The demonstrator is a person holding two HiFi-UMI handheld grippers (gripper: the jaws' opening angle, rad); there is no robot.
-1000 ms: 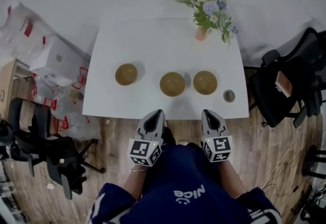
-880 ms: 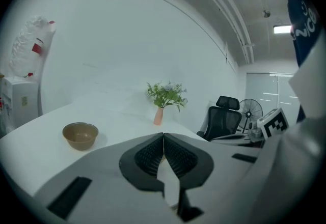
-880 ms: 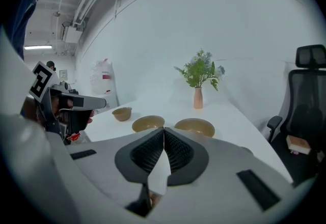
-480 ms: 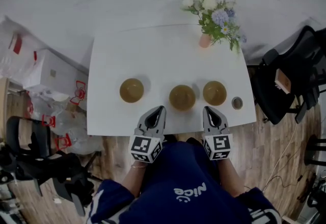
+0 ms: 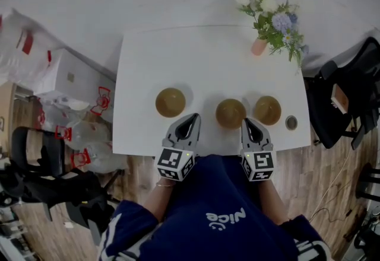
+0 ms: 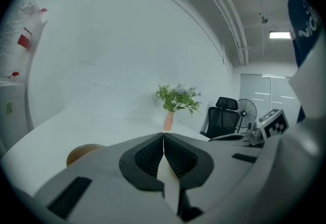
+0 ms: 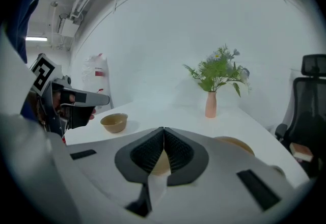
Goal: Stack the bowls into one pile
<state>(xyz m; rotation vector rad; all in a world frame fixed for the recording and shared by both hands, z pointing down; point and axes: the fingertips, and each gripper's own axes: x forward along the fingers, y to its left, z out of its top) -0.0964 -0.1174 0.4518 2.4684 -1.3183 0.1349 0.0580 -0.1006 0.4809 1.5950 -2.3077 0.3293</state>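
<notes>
- My left gripper (image 5: 194,116) has its fingers pressed together, the ribbed pads meeting tip to tip with nothing between them.
- My right gripper (image 5: 245,120) reads the same: fingers closed on each other and empty.
- Both sets of fingertips hang over the near edge of the white table (image 5: 208,58), pointing across it and touching no bowl.
- The left bowl (image 5: 170,102) stands just ahead of the left fingers and to their left, apart from them. In the left gripper view it peeks over the left finger's housing.
- The middle bowl (image 5: 230,113) sits between my two grippers, just ahead and left of the right fingers. In the right gripper view its tan colour shows through the gap below the closed pads.
- The right bowl (image 5: 268,110) is just ahead and to the right of the right fingers, near but not touching.
- All three bowls stand upright in a row, each apart from the next, none stacked.
- A small round dark object (image 5: 291,123) lies right of the right bowl, near the table edge. I cannot tell what it is.
- A pink vase (image 5: 259,46) of flowers stands well beyond the right fingers, at the far right corner.
- A black office chair (image 5: 347,99) stands off to the right of the right fingers, past the table.
</notes>
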